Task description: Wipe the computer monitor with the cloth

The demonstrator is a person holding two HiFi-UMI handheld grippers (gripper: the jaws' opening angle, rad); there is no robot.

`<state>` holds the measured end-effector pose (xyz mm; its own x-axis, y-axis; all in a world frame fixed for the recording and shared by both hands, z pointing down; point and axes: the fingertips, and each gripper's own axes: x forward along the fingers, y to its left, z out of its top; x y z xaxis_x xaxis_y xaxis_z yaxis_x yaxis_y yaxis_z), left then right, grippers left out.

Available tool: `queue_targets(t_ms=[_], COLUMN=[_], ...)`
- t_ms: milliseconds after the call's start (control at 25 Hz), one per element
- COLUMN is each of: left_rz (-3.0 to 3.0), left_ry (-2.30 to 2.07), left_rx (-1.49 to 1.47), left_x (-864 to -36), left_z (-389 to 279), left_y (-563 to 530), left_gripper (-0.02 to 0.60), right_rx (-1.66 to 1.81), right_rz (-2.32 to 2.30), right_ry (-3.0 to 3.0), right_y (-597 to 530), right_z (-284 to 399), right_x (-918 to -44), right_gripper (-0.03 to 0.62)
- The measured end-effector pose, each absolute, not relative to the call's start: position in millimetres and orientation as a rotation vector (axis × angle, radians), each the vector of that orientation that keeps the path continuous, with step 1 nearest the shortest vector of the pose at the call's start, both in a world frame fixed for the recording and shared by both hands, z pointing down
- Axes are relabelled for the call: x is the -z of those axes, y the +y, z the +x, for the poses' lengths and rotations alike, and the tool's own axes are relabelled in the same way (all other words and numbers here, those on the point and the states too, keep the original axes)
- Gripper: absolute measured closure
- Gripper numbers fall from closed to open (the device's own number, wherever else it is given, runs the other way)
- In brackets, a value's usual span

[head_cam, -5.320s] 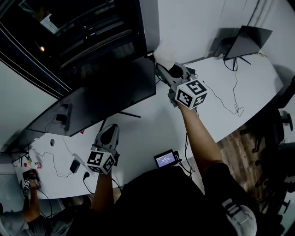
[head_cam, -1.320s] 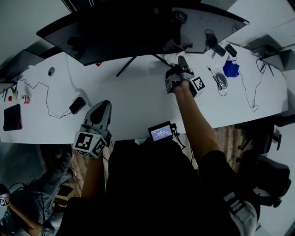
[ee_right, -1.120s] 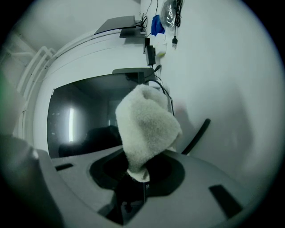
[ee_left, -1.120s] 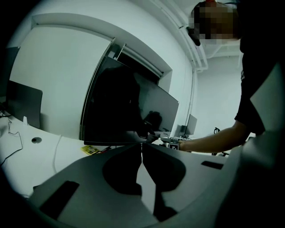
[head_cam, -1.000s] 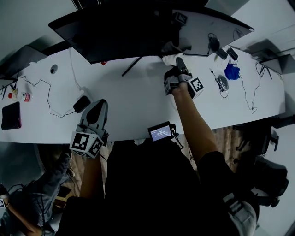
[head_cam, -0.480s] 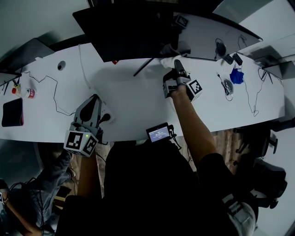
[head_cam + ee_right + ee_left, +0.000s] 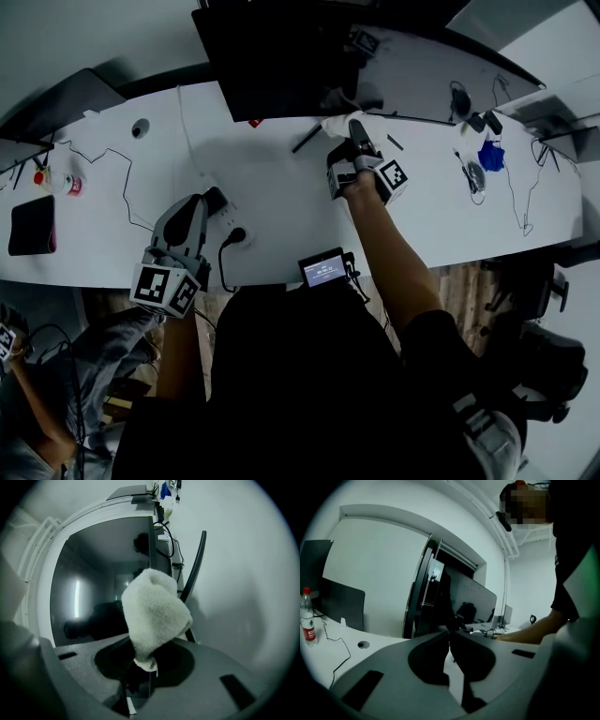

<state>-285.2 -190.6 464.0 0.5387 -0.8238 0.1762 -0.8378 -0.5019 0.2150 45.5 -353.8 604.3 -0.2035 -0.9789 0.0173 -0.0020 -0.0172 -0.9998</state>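
Right gripper (image 7: pixel 356 131), upper centre: clamped on cloth (image 7: pixel 337 122), wad thrust ahead toward monitor (image 7: pixel 272 56) lower edge, likely for wiping. Left gripper (image 7: pixel 192 211), lower left: jaws together, empty, parked over desk (image 7: pixel 281 220).

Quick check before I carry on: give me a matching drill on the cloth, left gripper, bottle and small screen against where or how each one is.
1 cloth; 2 left gripper; 3 bottle; 4 small screen
A red-capped, far left of desk; B shut, empty; C clamped in right gripper; D lit, desk's front edge
Pairs: 1-C, 2-B, 3-A, 4-D
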Motion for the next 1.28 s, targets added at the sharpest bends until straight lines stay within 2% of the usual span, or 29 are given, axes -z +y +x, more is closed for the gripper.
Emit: queue_targets(t_ms=[1280], left_rz=[2.521], left_ry=[-1.4], left_rx=[-0.064], left_x=[-463.8], left_z=[-362.9], left_y=[-180.7], left_gripper=[0.58], right_rx=[1.529], right_rz=[-0.951], right_ry=[1.509], right_y=[-355.9], right_z=[-152.4], right_x=[-606.2], right_gripper=[0.487])
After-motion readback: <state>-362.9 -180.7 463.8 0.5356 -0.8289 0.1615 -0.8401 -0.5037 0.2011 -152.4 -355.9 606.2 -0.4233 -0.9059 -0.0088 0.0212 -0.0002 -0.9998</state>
